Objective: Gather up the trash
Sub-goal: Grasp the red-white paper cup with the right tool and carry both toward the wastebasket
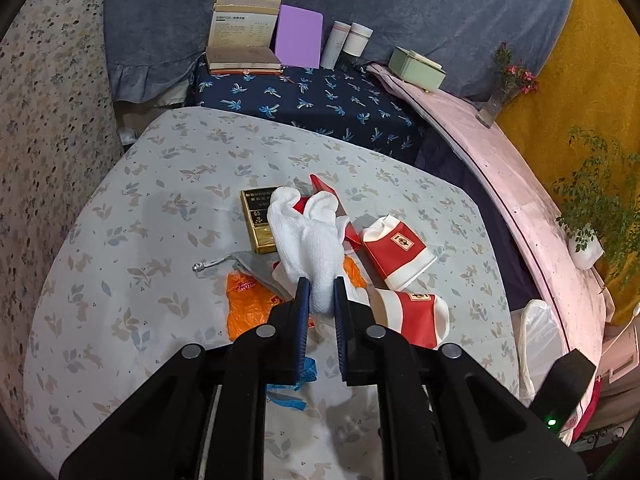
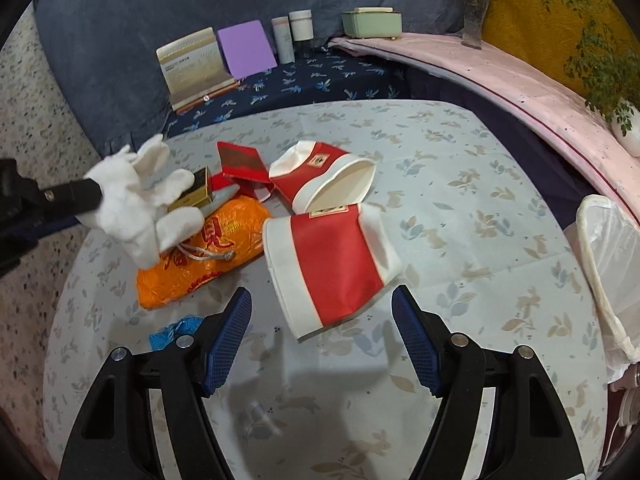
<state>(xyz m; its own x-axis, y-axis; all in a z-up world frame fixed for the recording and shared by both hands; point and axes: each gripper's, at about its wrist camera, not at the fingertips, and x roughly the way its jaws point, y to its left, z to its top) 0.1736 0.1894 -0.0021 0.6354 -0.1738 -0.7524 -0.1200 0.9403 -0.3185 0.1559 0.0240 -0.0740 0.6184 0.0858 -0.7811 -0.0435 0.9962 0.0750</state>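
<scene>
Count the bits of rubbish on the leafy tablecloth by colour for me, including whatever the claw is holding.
White: 1, the glove in the left claw
Red and white cartons: 2
Red packet: 1
Orange bag: 1
Gold box: 1
Blue scrap: 1
Total: 7

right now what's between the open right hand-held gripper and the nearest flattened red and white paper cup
Nothing: only bare leaf-print tablecloth lies between the right hand-held gripper and the flattened red and white paper cup, seen in the right wrist view.

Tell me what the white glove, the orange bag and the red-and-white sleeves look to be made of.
Glove: white knitted cloth, probably cotton; ribbed weave shows, matte. Orange bag: thin glossy plastic film, crinkled and shiny. Red-and-white sleeves: likely coated card or stiff paper; smooth, holding their shape.
</scene>
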